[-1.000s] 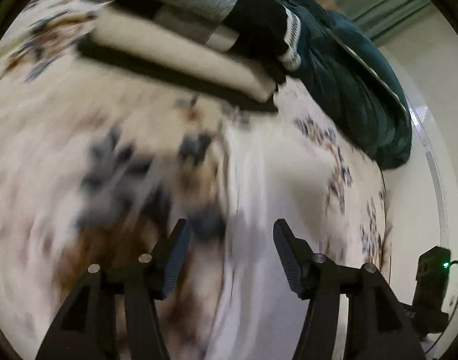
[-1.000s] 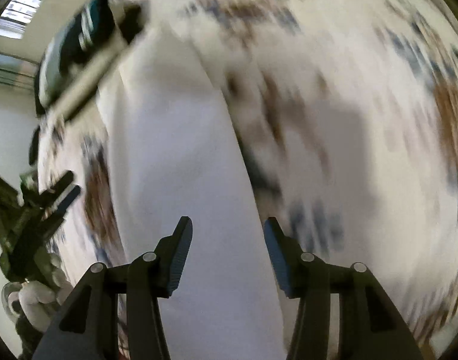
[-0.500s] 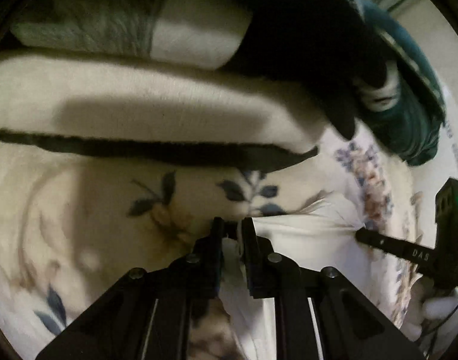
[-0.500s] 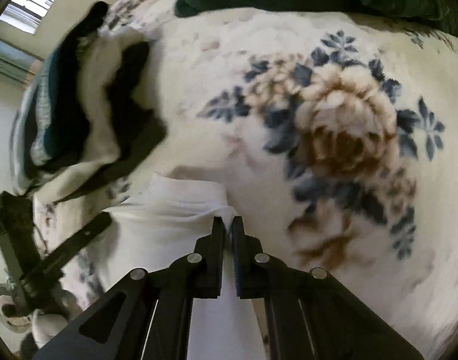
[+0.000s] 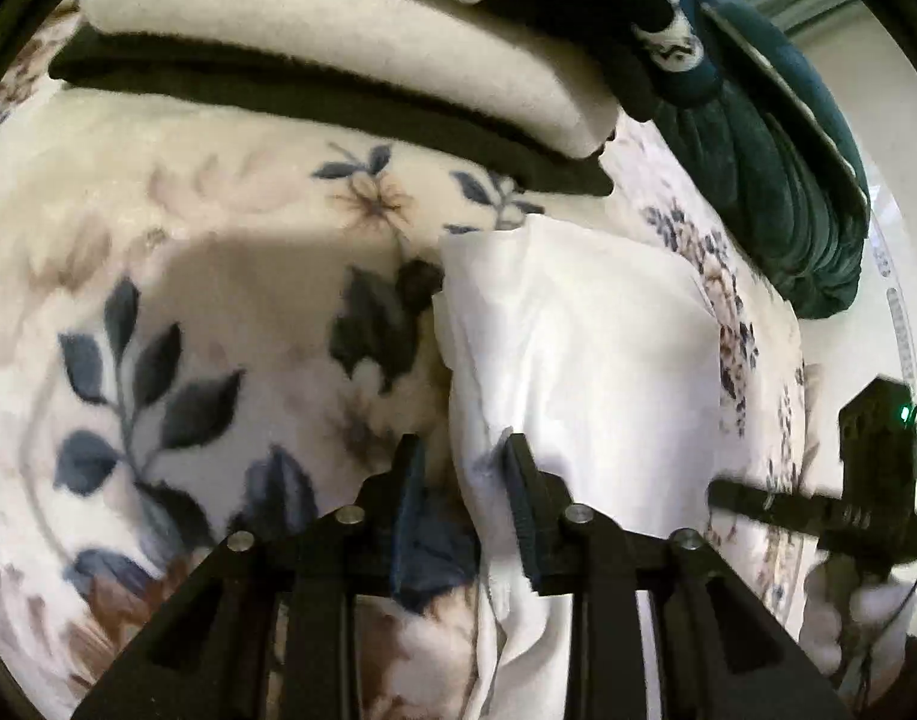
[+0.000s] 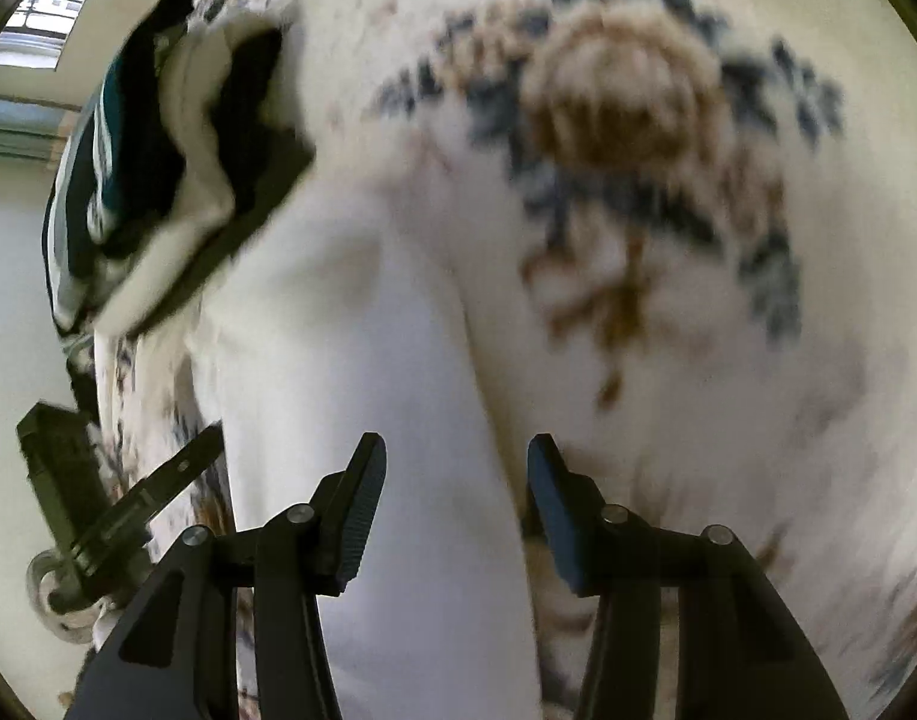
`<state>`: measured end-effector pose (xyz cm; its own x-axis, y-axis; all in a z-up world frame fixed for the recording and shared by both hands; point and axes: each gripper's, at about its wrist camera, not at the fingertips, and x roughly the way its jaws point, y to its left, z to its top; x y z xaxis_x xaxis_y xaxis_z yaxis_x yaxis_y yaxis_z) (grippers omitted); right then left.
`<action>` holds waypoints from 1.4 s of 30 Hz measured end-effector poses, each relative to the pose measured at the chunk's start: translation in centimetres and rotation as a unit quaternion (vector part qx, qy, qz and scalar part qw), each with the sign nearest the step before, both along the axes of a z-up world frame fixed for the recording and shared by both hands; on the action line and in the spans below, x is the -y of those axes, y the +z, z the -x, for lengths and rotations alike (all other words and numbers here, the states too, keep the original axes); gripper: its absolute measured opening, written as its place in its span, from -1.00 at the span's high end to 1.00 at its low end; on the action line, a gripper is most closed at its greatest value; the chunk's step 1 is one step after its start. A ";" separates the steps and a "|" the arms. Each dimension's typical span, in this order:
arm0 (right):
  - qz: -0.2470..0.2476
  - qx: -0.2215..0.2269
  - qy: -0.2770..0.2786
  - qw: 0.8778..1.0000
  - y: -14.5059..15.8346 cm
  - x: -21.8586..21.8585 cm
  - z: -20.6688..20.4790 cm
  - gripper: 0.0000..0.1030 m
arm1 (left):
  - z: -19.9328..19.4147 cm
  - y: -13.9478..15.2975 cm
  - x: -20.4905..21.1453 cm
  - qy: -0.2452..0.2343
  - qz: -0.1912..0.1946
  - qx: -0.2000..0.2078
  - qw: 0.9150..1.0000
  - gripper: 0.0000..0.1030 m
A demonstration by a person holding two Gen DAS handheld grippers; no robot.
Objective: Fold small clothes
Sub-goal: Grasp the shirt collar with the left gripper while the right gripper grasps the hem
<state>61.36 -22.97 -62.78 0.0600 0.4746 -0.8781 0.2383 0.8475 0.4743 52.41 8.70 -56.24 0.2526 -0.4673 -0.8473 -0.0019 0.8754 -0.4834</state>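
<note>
Over the floral blanket [image 5: 176, 252], we see the left gripper [image 5: 463, 468] with its jaws spread a moderate way; the near left edge of the white garment [image 5: 578, 348] runs up between them, and we cannot tell whether either pad touches the cloth. From the right wrist view, the right gripper [image 6: 455, 480] stands with jaws spread wider, the white garment [image 6: 362, 372] lying beneath and between them, nothing pinched. The garment lies folded on the blanket, its far edge doubled over, just short of a stack of folded clothes [image 5: 350, 72] (cream and black layers, a grey piece on top). A dark teal quilt [image 5: 776, 180] is bunched beyond the stack at the right. From the left wrist view, the right gripper's body [image 5: 866, 480] shows at the right edge with a green light on it; the left gripper's body [image 6: 98, 498] appears at the left of the right wrist view. A pale wall and a window [image 6: 44, 24] show at upper left there. The right wrist view is blurred, so the blanket's pattern [image 6: 626, 120] and the garment's edges are hard to make out; the stack's top is cut off.
</note>
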 end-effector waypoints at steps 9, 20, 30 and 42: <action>0.036 0.013 -0.035 0.999 -1.1 0.4 2.2 0.95 | -3.1 1.4 -1.3 -0.010 -0.021 0.011 1.000 0.90; -0.003 -0.028 -0.002 1.000 -0.4 -0.9 4.1 0.06 | 0.8 0.1 1.4 -0.023 0.000 -0.014 1.000 0.95; 0.032 -0.041 -0.017 0.999 -0.7 -0.7 5.3 0.62 | 1.6 1.9 -0.5 -0.028 -0.003 -0.022 0.999 0.08; -0.007 -0.104 0.015 0.994 3.9 -2.4 21.5 -0.15 | 22.2 6.9 -5.0 -0.008 0.017 -0.107 0.994 -0.08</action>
